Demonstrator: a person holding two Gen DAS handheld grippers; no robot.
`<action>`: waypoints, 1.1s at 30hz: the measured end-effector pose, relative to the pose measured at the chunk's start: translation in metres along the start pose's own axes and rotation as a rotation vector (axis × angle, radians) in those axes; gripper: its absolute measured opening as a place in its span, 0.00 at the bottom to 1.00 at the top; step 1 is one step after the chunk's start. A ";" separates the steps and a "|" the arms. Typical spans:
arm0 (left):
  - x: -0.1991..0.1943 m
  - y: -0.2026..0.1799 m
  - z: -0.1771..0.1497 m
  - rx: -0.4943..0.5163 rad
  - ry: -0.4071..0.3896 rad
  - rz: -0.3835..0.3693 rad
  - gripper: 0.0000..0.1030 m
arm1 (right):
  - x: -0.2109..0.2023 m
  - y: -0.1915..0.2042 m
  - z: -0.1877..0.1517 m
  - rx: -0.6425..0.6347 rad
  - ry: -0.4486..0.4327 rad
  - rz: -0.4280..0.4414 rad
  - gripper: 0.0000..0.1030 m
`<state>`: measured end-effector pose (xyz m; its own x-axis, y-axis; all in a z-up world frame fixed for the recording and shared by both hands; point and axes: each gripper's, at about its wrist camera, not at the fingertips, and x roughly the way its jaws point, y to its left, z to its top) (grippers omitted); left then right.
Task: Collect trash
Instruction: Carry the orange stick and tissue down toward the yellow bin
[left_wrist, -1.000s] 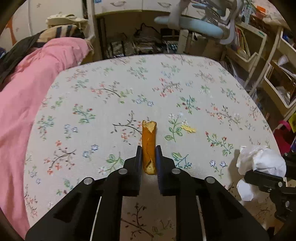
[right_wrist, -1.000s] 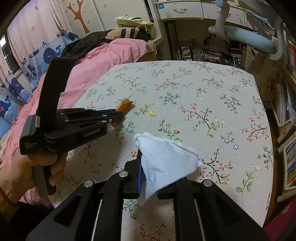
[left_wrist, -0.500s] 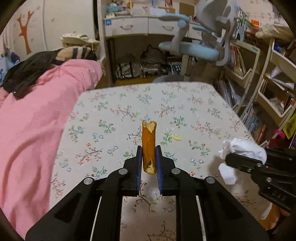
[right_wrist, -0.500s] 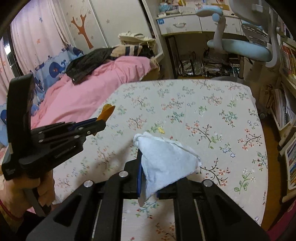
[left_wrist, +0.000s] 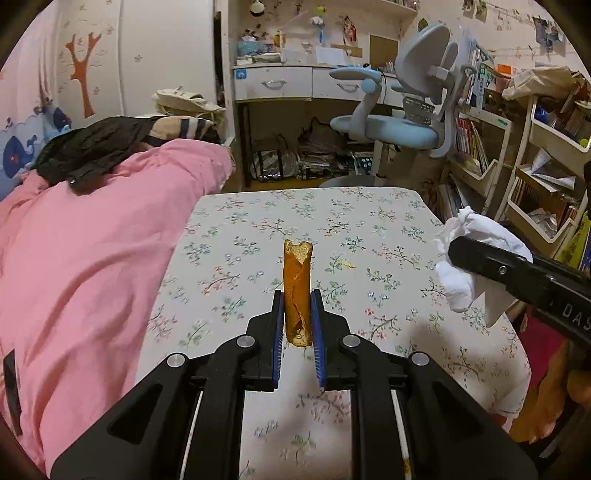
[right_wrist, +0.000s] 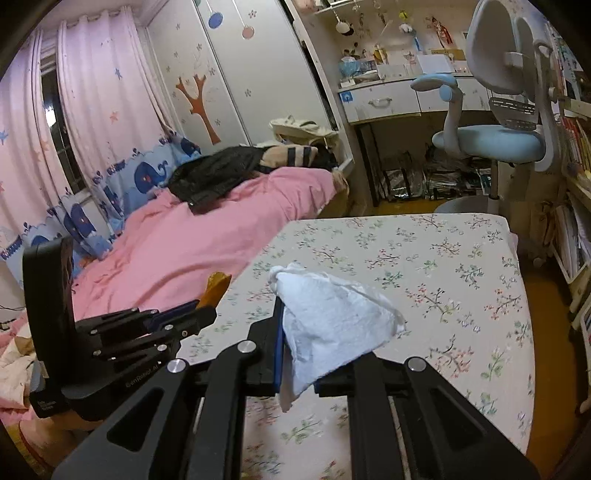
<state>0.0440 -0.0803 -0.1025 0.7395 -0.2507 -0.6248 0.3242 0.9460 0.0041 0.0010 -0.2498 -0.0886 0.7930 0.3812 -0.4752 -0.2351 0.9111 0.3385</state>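
Observation:
My left gripper (left_wrist: 297, 310) is shut on a rolled orange peel strip (left_wrist: 296, 284) and holds it up above the floral bed sheet (left_wrist: 258, 229). The peel's tip (right_wrist: 217, 286) also shows in the right wrist view, sticking out of the left gripper (right_wrist: 201, 312). My right gripper (right_wrist: 299, 332) is shut on a crumpled white tissue (right_wrist: 332, 317), held above the sheet (right_wrist: 443, 280). The tissue (left_wrist: 469, 254) and right gripper (left_wrist: 458, 251) show at the right in the left wrist view. A small yellow scrap (left_wrist: 346, 264) lies on the sheet.
A pink quilt (left_wrist: 92, 266) covers the bed's left side, with a black jacket (left_wrist: 92, 147) on it. A blue desk chair (left_wrist: 399, 125) and white desk (left_wrist: 295, 81) stand beyond the bed. Shelves (left_wrist: 535, 177) with books stand at the right.
Both grippers have risen away from the sheet with their loads still held. The view now takes in more of the room, and the bed looks smaller and farther below.

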 end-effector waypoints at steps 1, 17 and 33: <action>-0.005 0.001 -0.002 -0.001 -0.004 0.003 0.13 | -0.003 0.002 -0.002 0.000 -0.004 0.004 0.13; -0.061 0.010 -0.048 -0.006 -0.008 0.019 0.13 | -0.035 0.033 -0.043 -0.019 -0.018 0.045 0.13; -0.093 0.013 -0.089 -0.026 0.018 0.020 0.13 | -0.045 0.052 -0.078 -0.017 0.032 0.081 0.13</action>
<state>-0.0730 -0.0265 -0.1138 0.7348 -0.2285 -0.6386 0.2938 0.9558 -0.0039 -0.0905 -0.2068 -0.1131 0.7527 0.4579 -0.4730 -0.3070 0.8797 0.3632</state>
